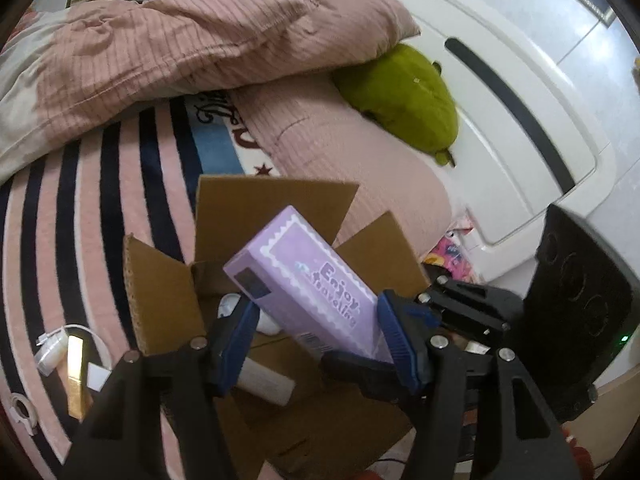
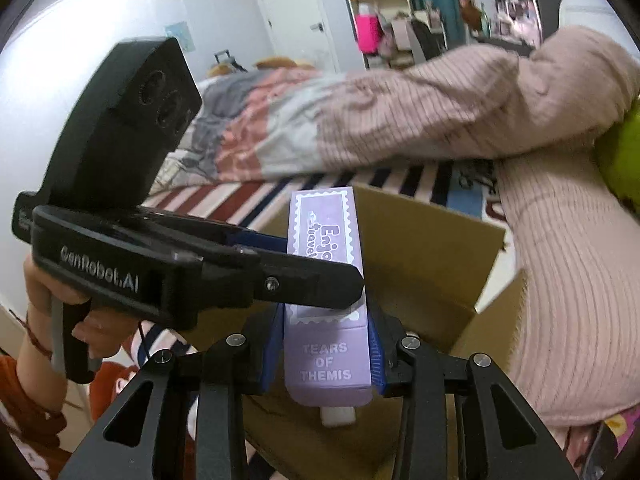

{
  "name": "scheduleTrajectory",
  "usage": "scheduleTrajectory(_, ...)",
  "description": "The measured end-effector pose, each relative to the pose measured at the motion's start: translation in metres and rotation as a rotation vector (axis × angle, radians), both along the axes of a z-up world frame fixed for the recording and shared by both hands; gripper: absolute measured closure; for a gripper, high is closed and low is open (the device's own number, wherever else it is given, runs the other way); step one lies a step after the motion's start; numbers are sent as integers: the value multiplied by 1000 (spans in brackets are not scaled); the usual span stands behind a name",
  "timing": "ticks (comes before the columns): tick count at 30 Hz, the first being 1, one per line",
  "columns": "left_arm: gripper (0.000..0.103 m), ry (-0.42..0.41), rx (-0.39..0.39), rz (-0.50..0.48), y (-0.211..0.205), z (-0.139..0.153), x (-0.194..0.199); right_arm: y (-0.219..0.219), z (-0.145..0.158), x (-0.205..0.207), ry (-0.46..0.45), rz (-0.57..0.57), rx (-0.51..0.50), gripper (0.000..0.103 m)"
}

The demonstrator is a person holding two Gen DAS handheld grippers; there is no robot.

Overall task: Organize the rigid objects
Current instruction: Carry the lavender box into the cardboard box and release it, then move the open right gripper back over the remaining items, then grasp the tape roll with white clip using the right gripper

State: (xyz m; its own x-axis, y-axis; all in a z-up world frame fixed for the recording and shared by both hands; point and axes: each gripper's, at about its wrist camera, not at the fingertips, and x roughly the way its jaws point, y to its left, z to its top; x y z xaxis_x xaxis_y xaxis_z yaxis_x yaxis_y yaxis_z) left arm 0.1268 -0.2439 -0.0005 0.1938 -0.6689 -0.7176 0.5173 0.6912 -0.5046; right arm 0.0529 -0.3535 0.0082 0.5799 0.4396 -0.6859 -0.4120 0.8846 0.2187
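At frame centre, the right gripper [image 2: 326, 356] pinches the purple box [image 2: 326, 300] above the cardboard box [image 2: 432, 248]; the left gripper [image 1: 320, 336] straddles it, apparently touching only one side.

obj: lilac rectangular cardboard box [image 2: 326, 356], white "Enjoy traveling" print | state: closed | pose: tilted, airborne | loc: frame centre, above open brown corrugated carton [image 2: 432, 248]

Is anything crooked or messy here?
Yes. The purple box is tilted in the air over the open cardboard box, pinched by the right gripper, not yet put down. The left gripper straddles it. The pink blanket lies bunched up on the bed.
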Motion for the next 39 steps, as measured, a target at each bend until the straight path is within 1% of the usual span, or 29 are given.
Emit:
scheduleTrajectory(2,39,-17,38,6,2,0,-2,1,-3,-1,17,-11,-43,69)
scheduleTrajectory(3,38,-31,42,10,6,2,-4,2,-3,-2,17,-29,-67,64)
scheduleTrajectory(4,37,-46,37,13,13,6,-7,1,-5,-1,24,-41,-87,53)
scheduleTrajectory(5,37,-57,32,19,19,9,-8,2,-6,0,28,-46,-98,51)
scheduleTrajectory(7,36,-96,31,45,39,20,-13,6,-4,0,19,-48,-115,51)
scheduleTrajectory(10,36,-159,55,111,76,35,-21,21,3,-2,0,-25,-121,51)
scheduleTrajectory(13,35,-213,98,207,127,44,-29,51,13,-6,-36,42,-111,51)
scheduleTrajectory(16,35,-245,158,306,177,40,-37,97,22,-8,-67,140,-98,51)
scheduleTrajectory(19,34,-261,224,393,222,26,-45,139,18,-5,-67,234,-81,51)
scheduleTrajectory(22,33,-262,280,466,260,6,-51,188,0,0,-41,338,-67,51)
scheduleTrajectory(26,33,-230,303,542,299,-27,-52,236,-39,10,18,409,-79,51)
scheduleTrajectory(28,33,-220,320,562,307,-43,-52,256,-62,15,28,416,-99,51)
scheduleTrajectory(32,33,-197,342,588,320,-66,-49,279,-102,34,53,403,-117,50)
scheduleTrajectory(36,33,-169,345,607,329,-84,-49,295,-133,52,93,371,-124,50)
scheduleTrajectory(39,33,-155,356,611,332,-91,-46,302,-148,58,108,355,-130,50)
